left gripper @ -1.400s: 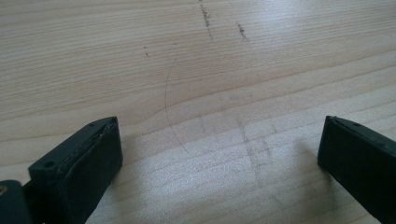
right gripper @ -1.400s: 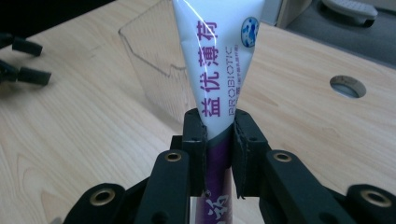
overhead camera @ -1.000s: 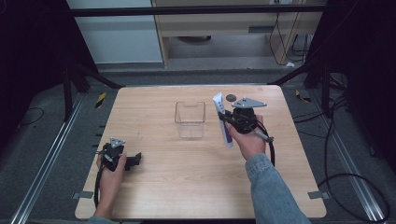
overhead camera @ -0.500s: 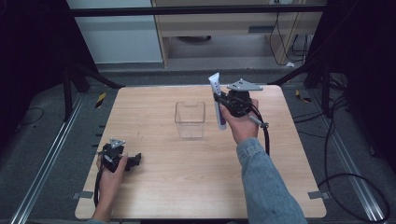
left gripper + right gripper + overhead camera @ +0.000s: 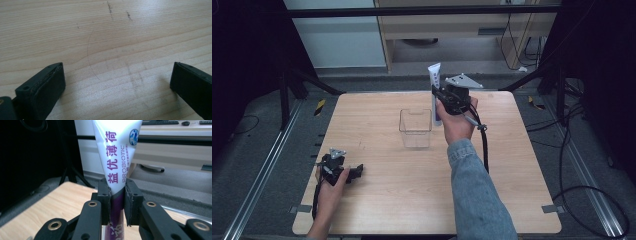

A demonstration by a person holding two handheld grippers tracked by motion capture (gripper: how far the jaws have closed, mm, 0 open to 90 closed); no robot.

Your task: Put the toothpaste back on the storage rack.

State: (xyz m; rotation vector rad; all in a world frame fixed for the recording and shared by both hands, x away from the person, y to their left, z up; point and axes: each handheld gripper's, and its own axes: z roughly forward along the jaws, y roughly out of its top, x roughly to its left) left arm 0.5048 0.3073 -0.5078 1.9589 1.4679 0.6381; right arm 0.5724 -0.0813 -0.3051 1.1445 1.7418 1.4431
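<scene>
— Now that the right hand-held gripper (image 5: 438,100) has swung the tube (image 5: 435,85) upright beside the clear box (image 5: 415,131), what's next?

— Probably dropping it in; the grasp stays clenched, while the left hand-held gripper (image 5: 358,171) rests released on the surface (image 5: 522,165).

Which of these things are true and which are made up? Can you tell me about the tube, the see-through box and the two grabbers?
1. The right gripper is pinching the white and purple tube. True.
2. The tube lies flat inside the clear box. False: it is held upright beside the box.
3. The left gripper is open with nothing between its jaws. True.
4. The left gripper is lifted high over the box. False: it is low over the wooden table, near its front left corner.
</scene>
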